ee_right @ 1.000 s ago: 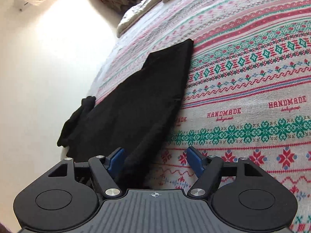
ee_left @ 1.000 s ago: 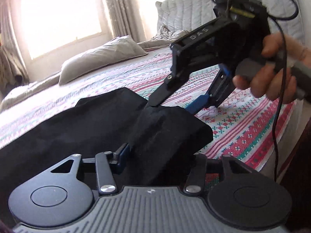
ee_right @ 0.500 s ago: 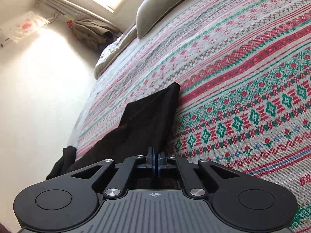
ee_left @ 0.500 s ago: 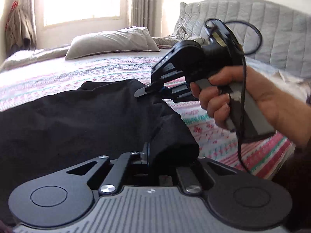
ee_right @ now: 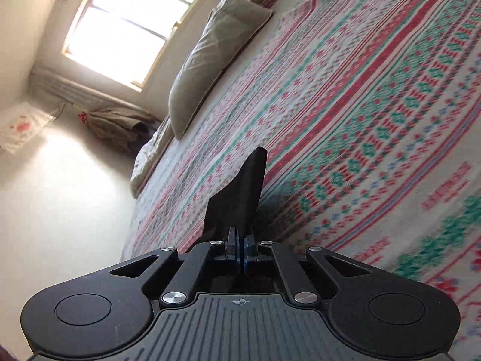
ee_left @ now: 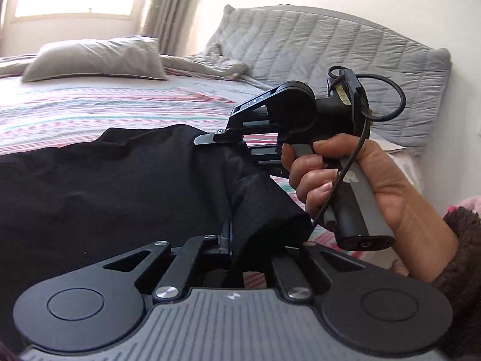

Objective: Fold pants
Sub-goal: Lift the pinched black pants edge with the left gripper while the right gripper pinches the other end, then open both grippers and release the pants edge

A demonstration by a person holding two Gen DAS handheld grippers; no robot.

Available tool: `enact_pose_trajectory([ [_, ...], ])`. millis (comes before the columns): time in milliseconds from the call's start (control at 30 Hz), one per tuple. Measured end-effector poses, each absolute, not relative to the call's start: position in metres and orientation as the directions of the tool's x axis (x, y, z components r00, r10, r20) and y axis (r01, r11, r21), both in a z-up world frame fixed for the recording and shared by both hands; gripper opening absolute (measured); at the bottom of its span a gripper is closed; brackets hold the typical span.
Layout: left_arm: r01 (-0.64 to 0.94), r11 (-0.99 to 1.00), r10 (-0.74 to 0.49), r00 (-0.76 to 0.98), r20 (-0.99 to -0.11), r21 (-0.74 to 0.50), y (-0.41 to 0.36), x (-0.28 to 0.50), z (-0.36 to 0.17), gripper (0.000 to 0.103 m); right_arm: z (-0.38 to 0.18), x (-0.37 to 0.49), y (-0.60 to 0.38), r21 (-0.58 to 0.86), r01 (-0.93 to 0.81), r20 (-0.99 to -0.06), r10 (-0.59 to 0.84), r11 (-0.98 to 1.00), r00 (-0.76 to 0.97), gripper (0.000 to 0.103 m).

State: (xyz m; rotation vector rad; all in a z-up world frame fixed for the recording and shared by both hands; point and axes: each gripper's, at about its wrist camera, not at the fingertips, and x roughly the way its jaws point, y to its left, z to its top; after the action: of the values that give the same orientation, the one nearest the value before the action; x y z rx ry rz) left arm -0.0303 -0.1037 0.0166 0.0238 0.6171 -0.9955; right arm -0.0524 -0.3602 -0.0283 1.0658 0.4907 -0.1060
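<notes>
Black pants (ee_left: 105, 186) spread across the middle left over the striped bed (ee_left: 90, 111), pinched tight by both the left tool (ee_left: 230, 240) and right tool (ee_right: 240, 246).

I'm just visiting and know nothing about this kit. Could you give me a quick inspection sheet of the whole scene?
Surface: bed with patterned bedspread.
Job's things: black pants, one end lifted off the bed.
Clutter: grey pillow; rumpled grey blanket.
Grippers: left gripper shut on pants; right gripper shut on pants, held in right hand.
Cables: black cable looping off the right gripper.
Surroundings: bright window, curtains, quilted headboard.
</notes>
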Motion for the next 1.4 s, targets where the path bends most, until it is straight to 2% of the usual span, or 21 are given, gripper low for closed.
enact_pose_trajectory([
  [167, 0.82, 0.498, -0.815, 0.332, -0.474, -0.282, -0.119, -0.037, 0.016, 0.017, -0.025, -0.086, -0.379, 0.82, 0.332, -0.419, 0.095, 0.467, 0.903, 0.003],
  [333, 0.809, 0.494, -0.827, 0.324, -0.458, -0.319, -0.106, -0.035, 0.016, 0.017, -0.012, -0.082, -0.369, 0.803, 0.322, -0.418, 0.089, 0.502, 0.904, 0.003],
  [667, 0.716, 0.57, -0.813, 0.419, -0.404, -0.403, -0.023, -0.016, 0.021, 0.017, 0.01, -0.02, -0.298, 0.826, 0.175, -0.341, 0.226, 0.536, 0.913, 0.004],
  [1100, 0.526, 0.695, -0.715, 0.576, -0.396, -0.49, 0.096, -0.001, 0.022, 0.017, 0.019, 0.075, -0.162, 0.784, 0.044, -0.377, 0.418, 0.62, 0.827, 0.004],
  [1400, 0.403, 0.761, -0.631, 0.643, -0.434, -0.509, 0.148, -0.001, 0.02, 0.018, 0.02, 0.113, -0.101, 0.735, 0.008, -0.431, 0.458, 0.678, 0.778, 0.004],
])
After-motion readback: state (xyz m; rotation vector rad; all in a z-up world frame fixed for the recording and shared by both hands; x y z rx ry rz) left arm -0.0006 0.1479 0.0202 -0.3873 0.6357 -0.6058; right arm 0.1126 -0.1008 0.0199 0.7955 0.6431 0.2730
